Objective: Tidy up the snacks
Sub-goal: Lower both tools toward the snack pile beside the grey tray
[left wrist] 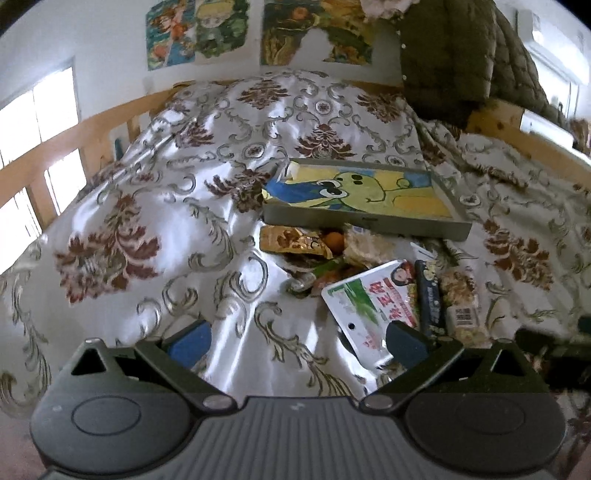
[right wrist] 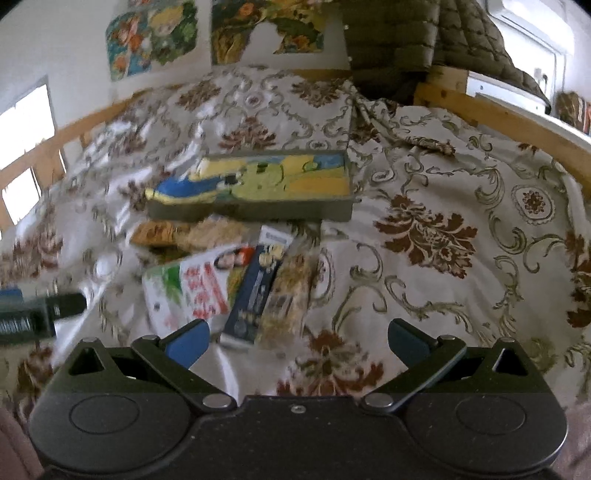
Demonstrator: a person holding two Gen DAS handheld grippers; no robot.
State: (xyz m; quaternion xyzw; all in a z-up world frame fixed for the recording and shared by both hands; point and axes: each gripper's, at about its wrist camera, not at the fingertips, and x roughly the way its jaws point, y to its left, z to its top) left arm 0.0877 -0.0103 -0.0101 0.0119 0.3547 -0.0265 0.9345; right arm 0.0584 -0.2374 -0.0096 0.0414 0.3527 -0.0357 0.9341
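Note:
A pile of snack packets lies on a bed. It holds a white packet with red writing (left wrist: pixel 369 302) (right wrist: pixel 192 284), a dark blue packet (left wrist: pixel 430 295) (right wrist: pixel 255 291), a clear bag of puffed snack (left wrist: pixel 461 299) (right wrist: pixel 291 295) and a golden packet (left wrist: pixel 291 242) (right wrist: pixel 155 232). Behind the pile sits a grey tray (left wrist: pixel 365 221) (right wrist: pixel 332 210) with a green cartoon picture inside. My left gripper (left wrist: pixel 299 339) is open and empty, left of the pile. My right gripper (right wrist: pixel 299 338) is open and empty, just in front of the pile. The left gripper also shows in the right wrist view (right wrist: pixel 40 310).
The bed has a shiny floral cover (left wrist: pixel 166 206) (right wrist: pixel 443 229) and a wooden rail (left wrist: pixel 55 147) (right wrist: pixel 498 110). A dark green quilted coat (left wrist: pixel 461 55) (right wrist: pixel 406 37) hangs at the back right. Posters (left wrist: pixel 258 29) are on the wall.

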